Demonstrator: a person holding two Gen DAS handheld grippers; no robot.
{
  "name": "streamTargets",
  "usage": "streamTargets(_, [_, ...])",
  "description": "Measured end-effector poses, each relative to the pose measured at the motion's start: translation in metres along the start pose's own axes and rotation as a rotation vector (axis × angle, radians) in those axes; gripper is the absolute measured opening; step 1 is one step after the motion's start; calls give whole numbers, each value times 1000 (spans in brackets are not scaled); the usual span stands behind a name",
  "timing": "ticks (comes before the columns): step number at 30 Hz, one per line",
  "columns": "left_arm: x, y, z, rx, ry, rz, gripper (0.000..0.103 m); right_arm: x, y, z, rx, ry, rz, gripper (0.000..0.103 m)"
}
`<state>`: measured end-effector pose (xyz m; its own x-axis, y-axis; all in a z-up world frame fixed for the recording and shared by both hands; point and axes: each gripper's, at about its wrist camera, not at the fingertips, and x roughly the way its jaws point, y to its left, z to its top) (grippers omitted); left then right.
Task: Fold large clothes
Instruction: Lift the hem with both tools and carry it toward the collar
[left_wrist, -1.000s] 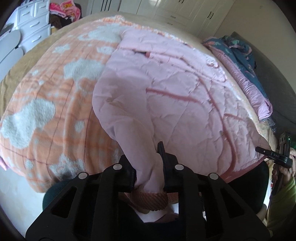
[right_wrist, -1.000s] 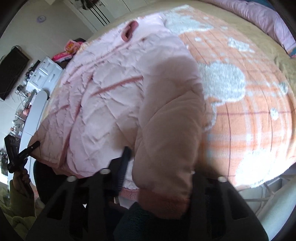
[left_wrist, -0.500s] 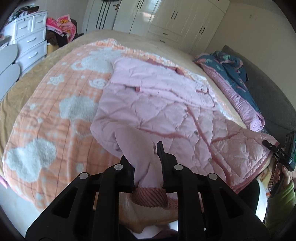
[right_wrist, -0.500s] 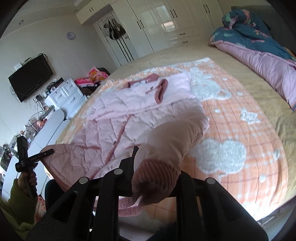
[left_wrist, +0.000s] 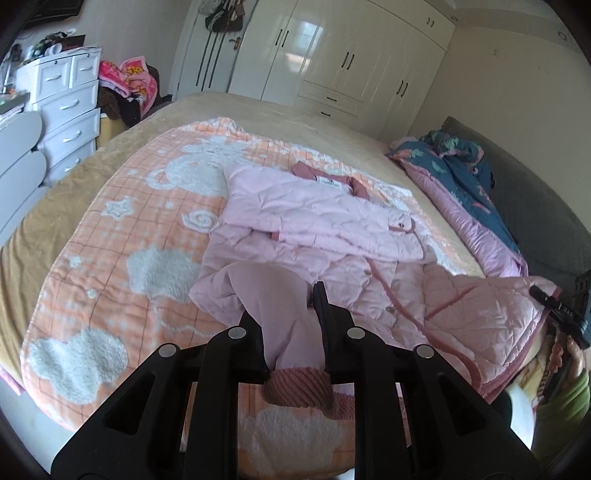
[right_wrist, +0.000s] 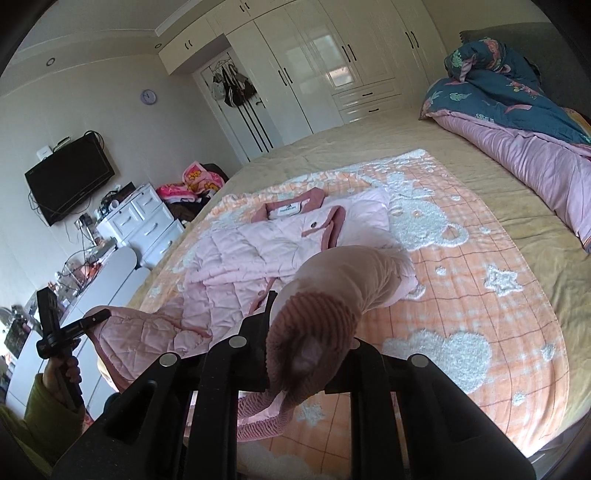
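Observation:
A pink quilted jacket (left_wrist: 332, 229) lies spread on an orange blanket (left_wrist: 110, 258), collar toward the far end of the bed. My left gripper (left_wrist: 284, 314) is shut on one sleeve (left_wrist: 273, 291) just above its ribbed cuff (left_wrist: 299, 384), lifted off the blanket. My right gripper (right_wrist: 310, 325) is shut on the other sleeve (right_wrist: 354, 273) at its ribbed cuff (right_wrist: 310, 317), which hides one finger. Each view shows the other gripper at its edge, the right gripper (left_wrist: 557, 310) and the left gripper (right_wrist: 92, 319), each with pink fabric at its tip.
A rolled blue and pink quilt (left_wrist: 461, 177) lies along the bed's far side. White drawers (left_wrist: 66, 96) and piled clothes stand by the wall, with wardrobes (left_wrist: 351, 55) behind. A wall television (right_wrist: 70, 177) hangs left. A hand in a green sleeve (right_wrist: 62, 373) holds the left gripper.
Both grippers have risen and tilted up, drawing the sleeves off the blanket. The right jaws, wide around the sleeve a second ago, have closed on its cuff.

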<state>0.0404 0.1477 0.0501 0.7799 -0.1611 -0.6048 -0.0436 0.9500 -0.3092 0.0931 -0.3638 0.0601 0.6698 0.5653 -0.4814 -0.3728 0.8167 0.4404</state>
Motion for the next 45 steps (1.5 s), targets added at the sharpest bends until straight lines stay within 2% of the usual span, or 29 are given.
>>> streamTargets(13, [-8,-16,43,13,-91,-8,11,3,6,37,4,-65,2,16])
streamTargets(34, [-5,-19,114,-34,-214,-20,11,8,14,107,15,-162,16,15])
streamTargets(45, [20,-15,135,-53,-231,18,11,37,4,134,49,-140,19,15])
